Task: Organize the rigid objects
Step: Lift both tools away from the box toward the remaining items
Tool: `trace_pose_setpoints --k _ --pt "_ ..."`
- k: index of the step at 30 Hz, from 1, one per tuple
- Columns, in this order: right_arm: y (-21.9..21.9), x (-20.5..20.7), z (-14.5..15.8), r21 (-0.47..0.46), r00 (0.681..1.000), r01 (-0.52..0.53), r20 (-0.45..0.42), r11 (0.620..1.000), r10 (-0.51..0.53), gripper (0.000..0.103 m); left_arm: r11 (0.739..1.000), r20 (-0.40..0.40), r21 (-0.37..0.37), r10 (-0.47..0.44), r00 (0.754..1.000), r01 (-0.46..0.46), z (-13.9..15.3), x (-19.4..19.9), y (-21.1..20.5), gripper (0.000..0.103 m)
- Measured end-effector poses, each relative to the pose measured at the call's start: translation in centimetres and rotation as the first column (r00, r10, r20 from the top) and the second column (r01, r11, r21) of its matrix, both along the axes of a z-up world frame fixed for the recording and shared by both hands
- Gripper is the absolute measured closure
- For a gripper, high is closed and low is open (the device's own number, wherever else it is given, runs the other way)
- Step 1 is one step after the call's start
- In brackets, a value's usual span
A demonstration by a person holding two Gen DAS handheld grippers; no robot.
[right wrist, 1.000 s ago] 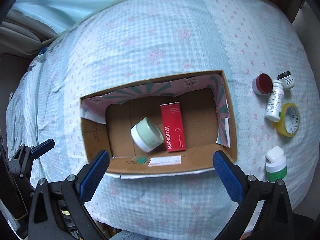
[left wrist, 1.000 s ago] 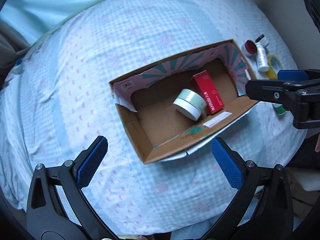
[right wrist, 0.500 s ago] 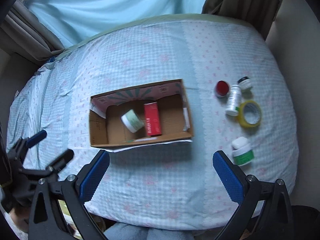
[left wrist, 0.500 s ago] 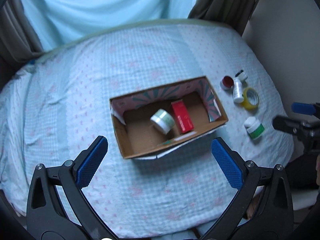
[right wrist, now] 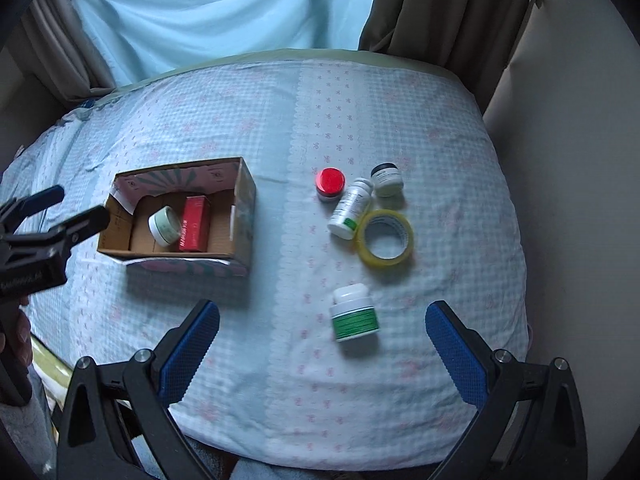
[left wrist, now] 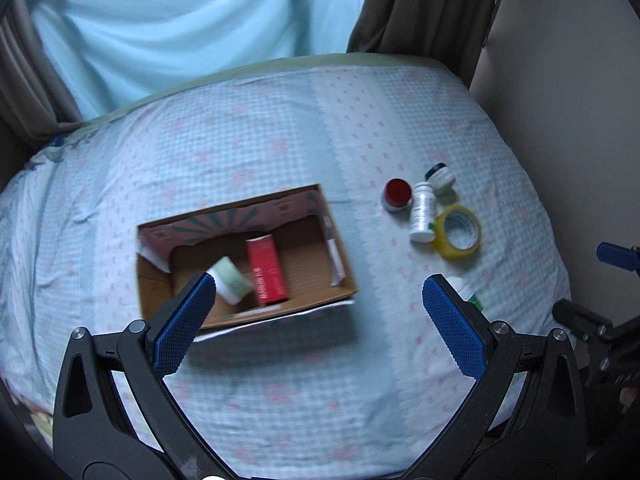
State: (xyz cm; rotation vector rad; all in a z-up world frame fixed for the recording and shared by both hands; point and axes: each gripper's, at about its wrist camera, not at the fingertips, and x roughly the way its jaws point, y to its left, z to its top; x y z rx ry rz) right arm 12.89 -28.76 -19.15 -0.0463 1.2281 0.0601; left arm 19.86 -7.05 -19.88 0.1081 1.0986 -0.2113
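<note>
Bed (right wrist: pixel 280 128) covered by a pale blue checked sheet, seen from above through both wrist cameras. Left gripper (left wrist: pixel 318 320) spread wide, blue pads (left wrist: pixel 182 324) apart, nothing between them, held above the near edge of the bed; also visible at the left margin of the right wrist view (right wrist: pixel 56 216), fingers apart and empty. Right gripper (right wrist: pixel 322 354) likewise wide open and empty, poised over the near right part of the bed.

Cardboard box (right wrist: pixel 244 204) open at the top, resting left of centre. Inside it: a pale green round jar (right wrist: pixel 165 225) lying tilted, touching a red carton (right wrist: pixel 195 229) just to its right.

Loose items on the sheet to the right of the box, well apart from it:
- red-lidded jar (right wrist: pixel 330 184), farthest left of the group;
- white bottle (right wrist: pixel 351 208) lying on its side, just beside the red-lidded jar and touching a yellow tape roll (right wrist: pixel 385 238);
- small dark-lidded jar (right wrist: pixel 385 179) at the far right of the cluster;
- green-labelled white bottle (right wrist: pixel 354 312), nearer than the rest, apart from the cluster, between the right gripper's pads in that view but not touched.

Light blue curtain (right wrist: pixel 224 12) and dark drape (right wrist: pixel 452 8) at the far side.
</note>
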Motion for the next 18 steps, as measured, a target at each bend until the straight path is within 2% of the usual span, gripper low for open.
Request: trace_pose_setpoints --k 3,7,10,15,18 --pt "-2.8 0.0 -1.0 -0.017 1.000 -0.030 0.007 0.999 0.030 0.000 1.000 -0.031 0.005 -0.007 0.999 0.007 -1.3 1.0 -3.6 0.000" --pt "-6.4 0.4 -2.5 0.023 1.000 -0.015 0.001 1.000 0.015 0.000 0.999 -0.067 0.036 -0.029 0.997 0.031 -3.1 3.1 -7.1 0.000" --pt "-8.5 0.9 -3.7 0.049 1.000 0.005 0.003 0.999 -0.005 0.000 0.994 -0.108 0.082 -0.068 0.992 0.077 -5.6 5.4 -9.5 0.000" --pt "-10.4 2.3 -6.2 0.068 0.999 0.033 0.016 0.997 -0.034 0.000 0.978 -0.214 0.114 -0.149 0.965 0.176 -11.1 9.8 -12.0 0.000" --pt "-10.9 3.6 -8.3 0.067 0.999 0.038 -0.001 0.997 -0.038 0.000 0.958 -0.248 0.151 -0.203 0.947 0.245 -14.3 11.9 -13.1 0.000"
